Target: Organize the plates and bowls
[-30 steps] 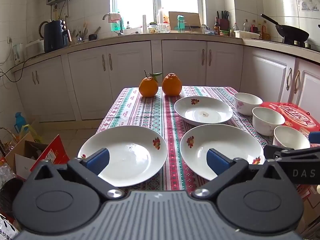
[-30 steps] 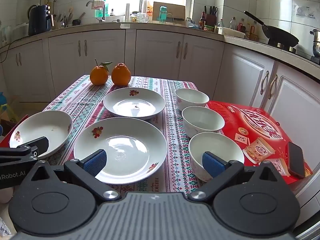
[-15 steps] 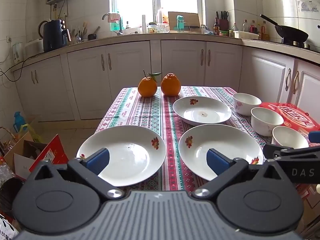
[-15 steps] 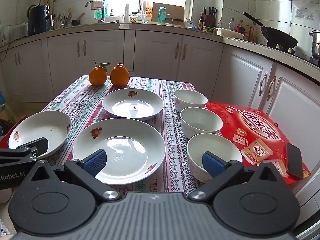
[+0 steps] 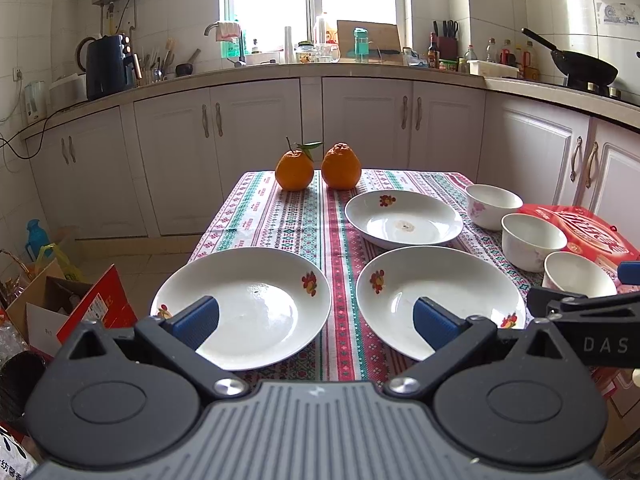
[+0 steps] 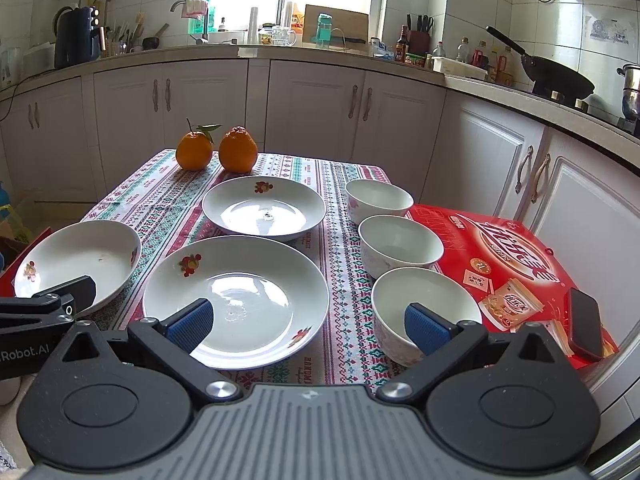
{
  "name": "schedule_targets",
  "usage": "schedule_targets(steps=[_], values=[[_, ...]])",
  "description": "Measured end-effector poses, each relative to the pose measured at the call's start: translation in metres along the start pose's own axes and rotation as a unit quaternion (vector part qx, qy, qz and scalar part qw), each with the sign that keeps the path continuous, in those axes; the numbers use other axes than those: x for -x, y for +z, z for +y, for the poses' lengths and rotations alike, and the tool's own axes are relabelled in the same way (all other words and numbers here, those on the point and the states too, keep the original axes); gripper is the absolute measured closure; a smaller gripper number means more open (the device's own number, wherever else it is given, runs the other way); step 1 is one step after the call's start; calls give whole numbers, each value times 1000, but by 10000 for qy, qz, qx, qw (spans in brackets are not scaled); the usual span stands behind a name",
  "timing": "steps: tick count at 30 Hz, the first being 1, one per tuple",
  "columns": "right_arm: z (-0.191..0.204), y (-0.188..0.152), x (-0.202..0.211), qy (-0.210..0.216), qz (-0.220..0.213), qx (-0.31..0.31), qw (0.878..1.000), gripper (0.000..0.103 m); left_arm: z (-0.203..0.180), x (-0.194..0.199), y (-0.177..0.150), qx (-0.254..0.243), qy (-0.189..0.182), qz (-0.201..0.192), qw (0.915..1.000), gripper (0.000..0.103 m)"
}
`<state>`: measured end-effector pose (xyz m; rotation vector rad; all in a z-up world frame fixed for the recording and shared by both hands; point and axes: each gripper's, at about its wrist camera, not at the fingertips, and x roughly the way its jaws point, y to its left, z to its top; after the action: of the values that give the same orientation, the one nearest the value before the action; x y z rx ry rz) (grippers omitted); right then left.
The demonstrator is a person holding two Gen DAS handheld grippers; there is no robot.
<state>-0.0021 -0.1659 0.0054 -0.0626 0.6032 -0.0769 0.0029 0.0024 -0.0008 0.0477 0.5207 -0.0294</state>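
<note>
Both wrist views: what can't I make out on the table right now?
- Near rim of the left plate, left wrist view: behind the left gripper.
- Near side of the closest bowl, right wrist view: behind the right gripper.
- Table's near edge: hidden by both gripper bodies.

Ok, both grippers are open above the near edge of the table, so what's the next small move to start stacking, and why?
Probably ease the left gripper down onto the near rim of the near left plate. It is open, holds nothing, and that plate lies in front of its left finger, apart from the middle plate.
</note>
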Motion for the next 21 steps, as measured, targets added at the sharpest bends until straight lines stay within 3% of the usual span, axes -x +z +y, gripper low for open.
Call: schedule_targets(steps=[21], values=[[-2,0,0,-23,-5,-1,10000,0,-1,-1,0,7,-4,12,10000,1]])
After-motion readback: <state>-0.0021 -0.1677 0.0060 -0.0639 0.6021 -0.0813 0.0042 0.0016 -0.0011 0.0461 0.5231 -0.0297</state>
